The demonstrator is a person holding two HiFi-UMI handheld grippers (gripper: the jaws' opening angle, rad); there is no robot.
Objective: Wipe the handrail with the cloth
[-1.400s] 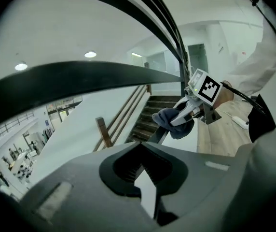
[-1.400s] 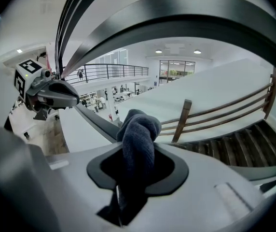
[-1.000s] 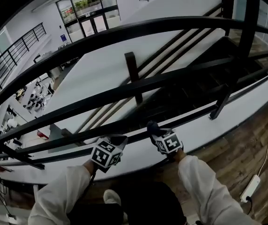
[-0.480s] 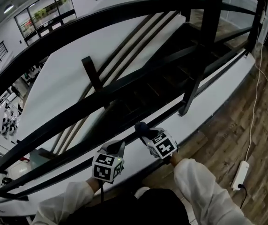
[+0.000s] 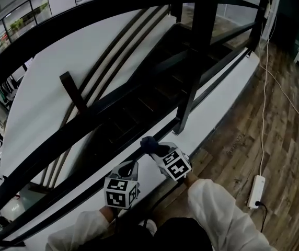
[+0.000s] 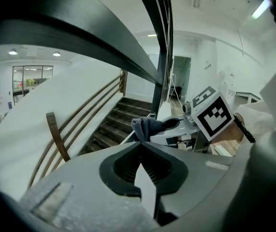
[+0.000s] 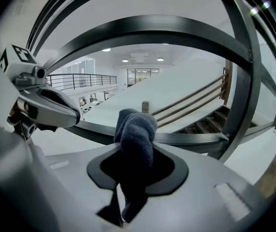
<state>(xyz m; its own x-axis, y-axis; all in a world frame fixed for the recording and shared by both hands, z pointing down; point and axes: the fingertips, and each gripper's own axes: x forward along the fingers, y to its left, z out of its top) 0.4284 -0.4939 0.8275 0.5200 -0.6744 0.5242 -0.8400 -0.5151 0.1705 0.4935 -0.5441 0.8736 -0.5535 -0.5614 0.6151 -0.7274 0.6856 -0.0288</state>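
Both grippers sit low against the railing. The right gripper (image 5: pixel 159 150) has its jaws clamped on a dark blue cloth (image 7: pixel 135 127). It is pinched near the middle of the bunch, so a rounded wad stands out past the jaw tips and a short tail hangs back beneath them. Just ahead of that wad runs the lower rail (image 7: pixel 196 139). From the head view the cloth looks pressed on or against this rail, though actual contact cannot be confirmed. The left gripper (image 6: pixel 140 146) hangs close at the right one's left side, jaws closed tip to tip with nothing between them. Further out, a black post (image 5: pixel 199 51) rises ahead and to the right of the cloth. The broad handrail (image 5: pixel 87 13) arches well above and beyond both grippers. The cloth should handle as light, soft and limp, so it should wrap round a bar under pressure and slide easily on smooth painted metal. The present hold seems right, since enough wad is left free in front to do the wiping. If the top bar is meant, the cloth probably needs lifting to it.
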